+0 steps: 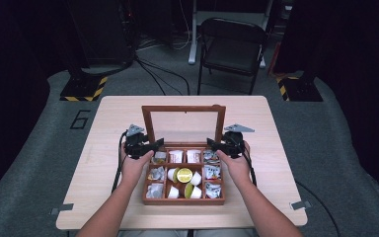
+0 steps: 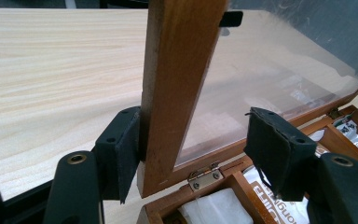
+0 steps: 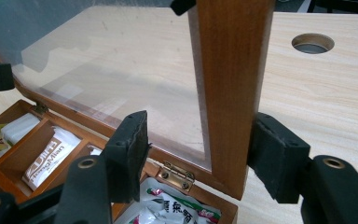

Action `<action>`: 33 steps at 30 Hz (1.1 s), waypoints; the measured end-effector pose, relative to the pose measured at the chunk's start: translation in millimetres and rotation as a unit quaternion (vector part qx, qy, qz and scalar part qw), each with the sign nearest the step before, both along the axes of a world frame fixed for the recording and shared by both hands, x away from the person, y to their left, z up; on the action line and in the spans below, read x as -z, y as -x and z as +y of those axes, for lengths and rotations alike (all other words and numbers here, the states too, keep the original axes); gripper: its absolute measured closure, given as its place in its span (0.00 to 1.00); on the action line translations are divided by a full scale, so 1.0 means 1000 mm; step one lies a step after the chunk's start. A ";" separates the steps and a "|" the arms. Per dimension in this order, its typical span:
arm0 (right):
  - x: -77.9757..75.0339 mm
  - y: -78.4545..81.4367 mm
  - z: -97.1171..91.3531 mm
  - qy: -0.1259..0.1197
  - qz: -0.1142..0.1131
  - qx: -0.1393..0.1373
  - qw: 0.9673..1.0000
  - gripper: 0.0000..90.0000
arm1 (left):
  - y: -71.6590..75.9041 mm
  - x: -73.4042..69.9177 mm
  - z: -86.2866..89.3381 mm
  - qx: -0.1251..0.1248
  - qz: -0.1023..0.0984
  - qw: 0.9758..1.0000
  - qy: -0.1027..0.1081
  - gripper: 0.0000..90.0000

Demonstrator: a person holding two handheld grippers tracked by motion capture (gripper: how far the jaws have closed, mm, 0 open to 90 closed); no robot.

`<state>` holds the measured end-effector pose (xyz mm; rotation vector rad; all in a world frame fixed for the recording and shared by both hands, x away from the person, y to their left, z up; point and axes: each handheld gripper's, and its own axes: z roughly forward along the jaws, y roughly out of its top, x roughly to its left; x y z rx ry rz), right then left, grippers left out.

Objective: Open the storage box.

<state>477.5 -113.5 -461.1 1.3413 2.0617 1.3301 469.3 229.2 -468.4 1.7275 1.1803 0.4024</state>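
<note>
Reddish-brown wood frames the glass-paned lid [image 1: 184,123] that stands upright at the back edge of the compartmented wooden box [image 1: 183,200], which sits at the middle of the pale wood-grain bench [image 1: 113,113] in the high view. The lid's left upright post [image 2: 177,88] runs from the top centre of the left claw view down to a small brass hinge [image 2: 205,177] at lower centre. The left claw [image 2: 191,149] straddles that post: its left pad lies against the post's outer face, while its right pad stands apart over the glass, so the jaws are fairly wide and not clamped. In the right claw view the lid's other post [image 3: 233,93] drops from top centre to the lower middle, beside another brass hinge [image 3: 176,175]. The right claw [image 3: 198,154] brackets it the same way, the right pad touching the outer face and the left pad off the glass, with a gap. White sachets [image 1: 176,156], foil packets [image 1: 212,172] and small round cups with yellow lids [image 1: 184,175] fill the box's compartments at lower centre of the high view. A black folding chair [image 1: 232,47] stands beyond the bench at top centre.
</note>
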 end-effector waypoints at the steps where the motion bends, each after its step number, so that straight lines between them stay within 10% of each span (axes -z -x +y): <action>1: 0.000 -0.001 0.000 -0.007 0.006 0.005 1.000 0.46 | 0.000 0.000 0.000 -0.001 0.000 1.000 0.002 0.41; 33: 0.002 -0.022 -0.003 -0.003 0.028 0.012 1.000 0.59 | -0.017 0.007 0.004 -0.033 0.025 0.999 0.014 0.57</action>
